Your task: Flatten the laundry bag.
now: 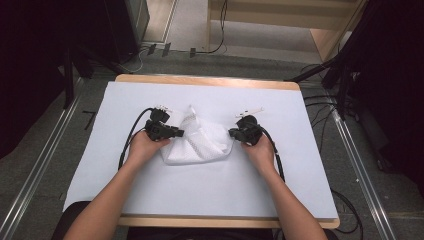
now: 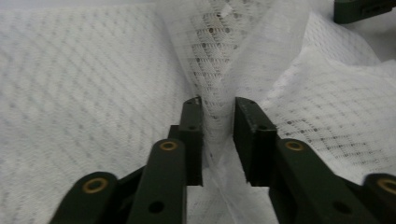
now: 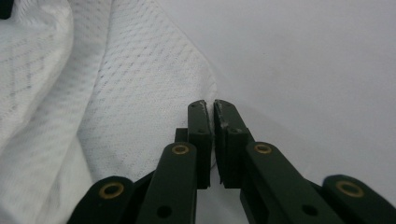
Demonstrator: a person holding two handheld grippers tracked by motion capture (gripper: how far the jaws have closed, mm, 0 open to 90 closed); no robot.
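Observation:
A white mesh cloth lies crumpled in the middle of the white-covered table, with one corner standing up at its far side. At the cloth's left edge, my left gripper is closed on a bunched fold of the mesh. The fold fills the gap between the jaws of the left gripper. My right gripper is at the cloth's right edge. In the right gripper view its jaws are almost together, pinching the thin border of the cloth.
A white sheet covers the wooden table, whose far edge shows bare wood. Black cables trail from both grippers. Grey floor, rails and dark stands surround the table. The other gripper's tip shows at the top right of the left gripper view.

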